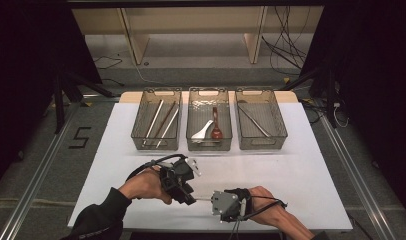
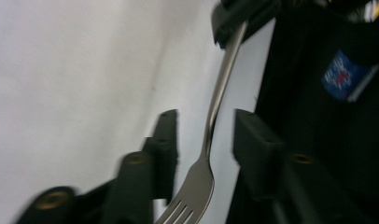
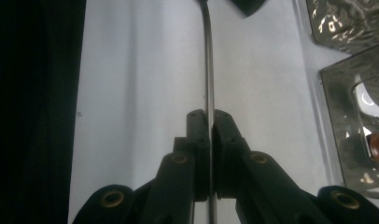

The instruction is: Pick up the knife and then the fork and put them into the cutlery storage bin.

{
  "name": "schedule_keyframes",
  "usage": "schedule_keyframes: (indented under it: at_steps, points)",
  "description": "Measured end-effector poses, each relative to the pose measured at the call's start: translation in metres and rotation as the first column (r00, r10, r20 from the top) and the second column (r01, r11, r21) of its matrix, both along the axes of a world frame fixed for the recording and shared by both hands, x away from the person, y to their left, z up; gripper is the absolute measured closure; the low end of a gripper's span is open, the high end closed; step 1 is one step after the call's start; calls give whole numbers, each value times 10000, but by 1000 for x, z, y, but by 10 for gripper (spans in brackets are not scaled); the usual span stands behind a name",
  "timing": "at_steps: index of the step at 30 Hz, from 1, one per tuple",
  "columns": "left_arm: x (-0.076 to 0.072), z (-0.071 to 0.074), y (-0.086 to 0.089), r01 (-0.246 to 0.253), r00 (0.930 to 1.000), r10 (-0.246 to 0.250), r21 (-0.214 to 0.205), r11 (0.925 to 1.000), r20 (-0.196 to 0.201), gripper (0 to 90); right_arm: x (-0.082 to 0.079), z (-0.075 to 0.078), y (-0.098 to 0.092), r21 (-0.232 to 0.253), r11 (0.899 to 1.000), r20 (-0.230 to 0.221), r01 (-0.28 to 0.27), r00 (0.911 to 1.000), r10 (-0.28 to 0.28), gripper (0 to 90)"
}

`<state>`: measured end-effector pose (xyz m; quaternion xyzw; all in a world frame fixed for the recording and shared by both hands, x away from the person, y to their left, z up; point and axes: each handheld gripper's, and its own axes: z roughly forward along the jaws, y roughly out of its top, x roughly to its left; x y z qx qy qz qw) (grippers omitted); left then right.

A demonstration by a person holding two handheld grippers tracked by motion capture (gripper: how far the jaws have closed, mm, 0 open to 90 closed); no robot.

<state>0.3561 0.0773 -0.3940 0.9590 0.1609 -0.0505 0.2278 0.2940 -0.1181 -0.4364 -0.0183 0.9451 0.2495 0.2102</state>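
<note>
Steel fork [image 2: 214, 112] is sitting clamped in the right claw [image 3: 209, 122]; left claw [image 2: 204, 128] is gaping apart around it.

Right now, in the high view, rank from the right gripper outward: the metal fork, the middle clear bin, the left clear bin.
1. Metal fork, clamped in the right gripper.
2. Middle clear bin, ahead, holding spoons.
3. Left clear bin, far left, holding chopsticks.
</note>
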Motion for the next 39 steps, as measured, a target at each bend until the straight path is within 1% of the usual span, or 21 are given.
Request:
schedule_keyframes:
  at_steps: [3, 6, 11, 14, 15, 18, 20, 21, 22, 24, 26, 28, 29, 30, 32, 33, 34, 36, 37, 38, 39]
  points:
    - [0, 4, 5, -323, 9986, 341, -431, 9985, 412, 478, 3, -1, -4, -29, 9998, -31, 175, 9998, -175, 875]
    - [1, 8, 12, -706, 9933, 782, -895, 9935, 845, 397, 6, 0, -8, -4, 9991, -17, 435, 9991, -435, 875]
    - [4, 15, 31, -1544, 9763, 1764, -1675, 9737, 1251, 270, 9, 1, -14, -39, 9975, 22, 711, 9975, -710, 874]
    - [6, 18, 44, -2051, 9584, 2438, -2362, 9498, 1485, 245, 14, 2, -20, -10, 9957, 15, 928, 9957, -928, 874]
    - [7, 19, 46, -2133, 9540, 2560, -2471, 9452, 1557, 237, 16, 2, -22, 28, 9947, 106, 1028, 9946, -1028, 874]
    - [5, 20, 55, -2441, 9336, 3083, -3053, 9204, 1828, 226, 21, 3, -28, -19, 9911, 195, 1331, 9909, -1330, 874]
    - [3, 20, 62, -2633, 9153, 3481, -3529, 8979, 2028, 218, 26, 3, -34, -13, 9873, 157, 1588, 9872, -1588, 874]
    - [2, 20, 66, -2703, 9097, 3622, -3726, 8878, 2031, 214, 29, 4, -38, -16, 9849, 189, 1728, 9848, -1728, 874]
    - [1, 19, 70, -2839, 9023, 3837, -3992, 8718, 1964, 214, 31, 5, -41, 15, 9827, 189, 1850, 9826, -1850, 874]
    - [-1, 18, 76, -2976, 8918, 4097, -4332, 8507, 1919, 213, 36, 7, -48, 112, 9756, 193, 2191, 9755, -2193, 874]
    - [-4, 15, 83, -3202, 8834, 4364, -4600, 8282, 1706, 208, 41, 9, -55, 318, 9640, 234, 2640, 9640, -2648, 874]
    - [-7, 10, 88, -3405, 8708, 4648, -4857, 8051, 1601, 195, 46, 12, -62, 564, 9517, 176, 3017, 9528, -3031, 874]
    - [-8, 8, 90, -3489, 8659, 4746, -4890, 7995, 1581, 192, 48, 14, -65, 723, 9452, 141, 3183, 9473, -3201, 874]
    - [-9, 6, 91, -3536, 8611, 4817, -4893, 7972, 1626, 186, 50, 16, -69, 872, 9398, 76, 3305, 9431, -3324, 874]
    - [-12, 3, 94, -3659, 8492, 5016, -5011, 7842, 1649, 180, 54, 20, -75, 1114, 9280, 27, 3556, 9337, -3581, 874]
    - [-13, 1, 96, -3697, 8462, 5069, -5044, 7803, 1640, 178, 56, 22, -78, 1200, 9215, 12, 3694, 9281, -3722, 874]
    - [-13, 0, 98, -3736, 8442, 5103, -5022, 7799, 1644, 175, 58, 25, -81, 1304, 9157, 11, 3802, 9235, -3836, 874]
    - [-14, -3, 101, -3885, 8309, 5322, -5153, 7639, 1625, 172, 64, 32, -87, 1611, 9004, -66, 4041, 9128, -4084, 874]
    - [-15, -3, 103, -3898, 8296, 5342, -5163, 7626, 1626, 171, 66, 35, -90, 1761, 8901, -140, 4204, 9052, -4248, 874]
    - [-15, -4, 104, -3986, 8213, 5471, -5233, 7532, 1618, 168, 68, 37, -92, 1827, 8859, -130, 4263, 9021, -4314, 874]
    - [-16, -5, 105, -4029, 8166, 5538, -5265, 7486, 1625, 168, 72, 40, -95, 1981, 8728, -240, 4460, 8924, -4506, 874]
